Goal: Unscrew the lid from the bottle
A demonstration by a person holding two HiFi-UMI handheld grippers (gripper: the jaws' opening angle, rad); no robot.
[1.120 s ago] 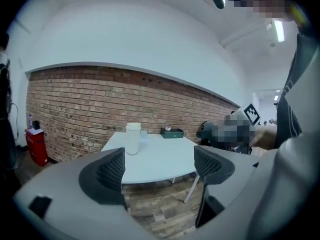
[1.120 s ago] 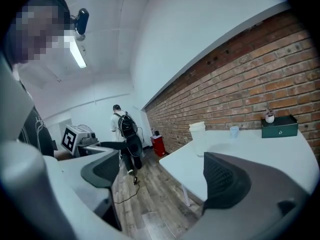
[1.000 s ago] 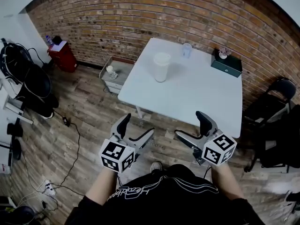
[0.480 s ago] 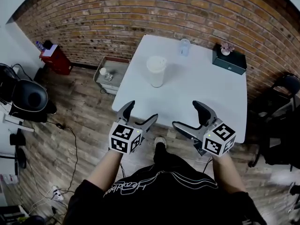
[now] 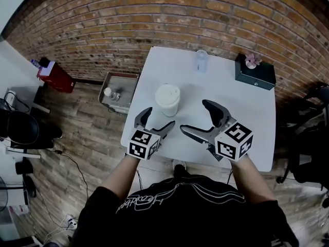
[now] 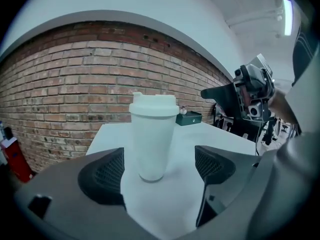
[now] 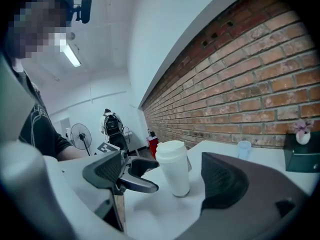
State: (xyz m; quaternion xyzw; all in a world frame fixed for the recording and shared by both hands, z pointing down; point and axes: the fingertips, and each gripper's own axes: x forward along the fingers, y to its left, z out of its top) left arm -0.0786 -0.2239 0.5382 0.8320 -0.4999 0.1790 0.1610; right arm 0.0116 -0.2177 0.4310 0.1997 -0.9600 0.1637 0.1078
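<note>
Nearest the person, the left gripper [image 5: 158, 118] hovers just short of the bottle [image 5: 167, 104], its jaws spread wide and empty. The right gripper [image 5: 195, 116] hangs near the bottle's right side, its jaws equally wide and holding nothing. The white bottle stands upright on the table [image 5: 226, 99], lid [image 5: 167, 92] on. Beyond the bottle sit a clear cup [image 5: 201, 60] and a dark box [image 5: 255, 72].

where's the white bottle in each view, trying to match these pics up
Head view: white bottle just left of centre, near the table's left edge.
Left gripper view: middle of the picture.
Right gripper view: near centre, lower half.
Shared landmark: dark green box at the table's far right corner; small, right of the bottle; at the right edge.
</note>
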